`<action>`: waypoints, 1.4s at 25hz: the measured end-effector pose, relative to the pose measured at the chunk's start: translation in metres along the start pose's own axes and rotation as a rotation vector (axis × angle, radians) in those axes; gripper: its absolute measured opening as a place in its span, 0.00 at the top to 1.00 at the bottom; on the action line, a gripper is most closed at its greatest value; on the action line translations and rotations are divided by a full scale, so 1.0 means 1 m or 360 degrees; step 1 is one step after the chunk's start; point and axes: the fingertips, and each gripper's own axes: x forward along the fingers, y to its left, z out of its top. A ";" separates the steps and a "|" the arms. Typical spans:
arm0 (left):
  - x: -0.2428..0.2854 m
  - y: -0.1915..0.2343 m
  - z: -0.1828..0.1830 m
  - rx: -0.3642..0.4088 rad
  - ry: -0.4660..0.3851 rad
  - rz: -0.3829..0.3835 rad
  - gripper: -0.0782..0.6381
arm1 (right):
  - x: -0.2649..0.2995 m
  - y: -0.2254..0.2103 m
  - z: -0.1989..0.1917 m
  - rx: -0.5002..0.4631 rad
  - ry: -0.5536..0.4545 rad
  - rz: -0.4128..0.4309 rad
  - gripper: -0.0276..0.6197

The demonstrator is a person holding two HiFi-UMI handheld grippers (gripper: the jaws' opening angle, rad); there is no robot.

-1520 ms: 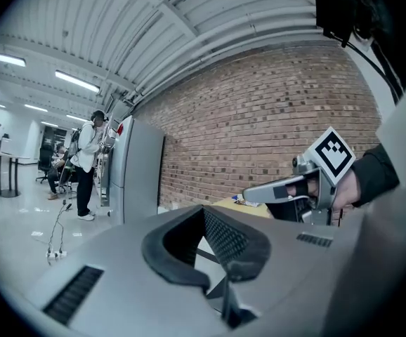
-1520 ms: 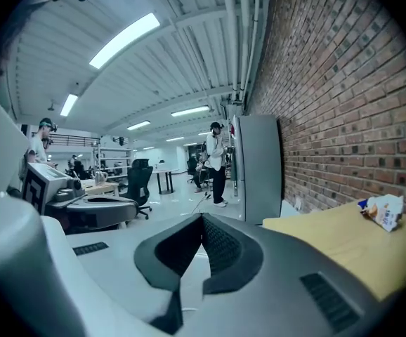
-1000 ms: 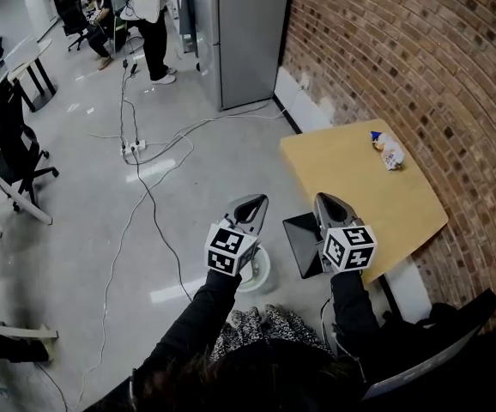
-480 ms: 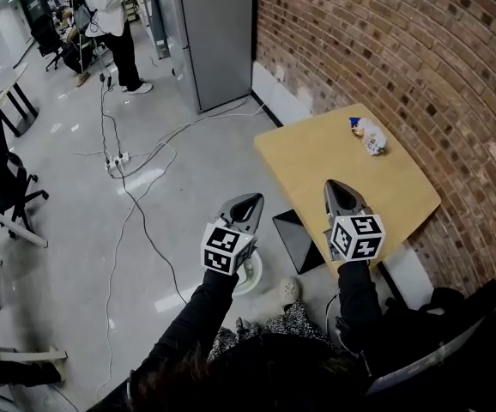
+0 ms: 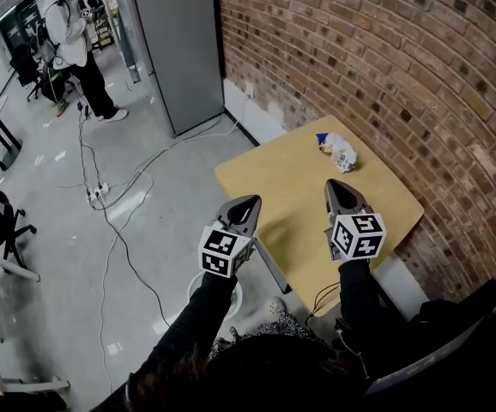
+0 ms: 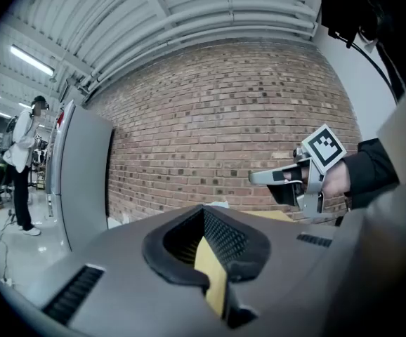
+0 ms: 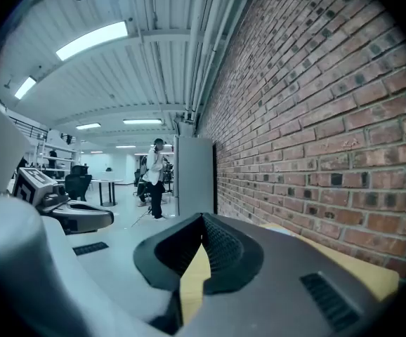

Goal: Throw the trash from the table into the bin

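Note:
A crumpled white wrapper with blue and orange print [image 5: 338, 151] lies at the far side of the light wooden table [image 5: 299, 178], near the brick wall. My right gripper [image 5: 336, 185] is shut and empty, held over the table's near half and well short of the wrapper. My left gripper [image 5: 249, 203] is also shut and empty, above the table's left edge. A white round bin [image 5: 193, 283] on the floor shows partly behind my left sleeve. In the left gripper view the right gripper [image 6: 280, 177] shows in front of the brick wall.
A dark flat panel [image 5: 269, 264] leans by the table's near left edge. A tall grey cabinet [image 5: 175, 41] stands against the brick wall [image 5: 385, 67]. Cables and a power strip [image 5: 96, 193] run over the floor. A person [image 5: 72, 37] stands far back left.
Both grippers have moved forward towards the table, still shut. The right one now hangs over the tabletop. The table and wrapper sit closer and more central in the head view.

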 end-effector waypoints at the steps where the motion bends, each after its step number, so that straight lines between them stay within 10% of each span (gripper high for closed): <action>1: 0.013 -0.002 0.003 0.0007 -0.0004 -0.0010 0.88 | 0.002 -0.011 0.000 -0.0004 -0.0002 -0.0006 0.94; 13: 0.121 -0.034 -0.008 0.0016 0.0083 -0.0118 0.88 | 0.030 -0.128 -0.025 0.0019 0.0055 -0.0101 0.94; 35: 0.200 -0.034 -0.029 -0.0029 0.0180 -0.0152 0.88 | 0.087 -0.196 -0.058 0.0106 0.0152 -0.0119 0.94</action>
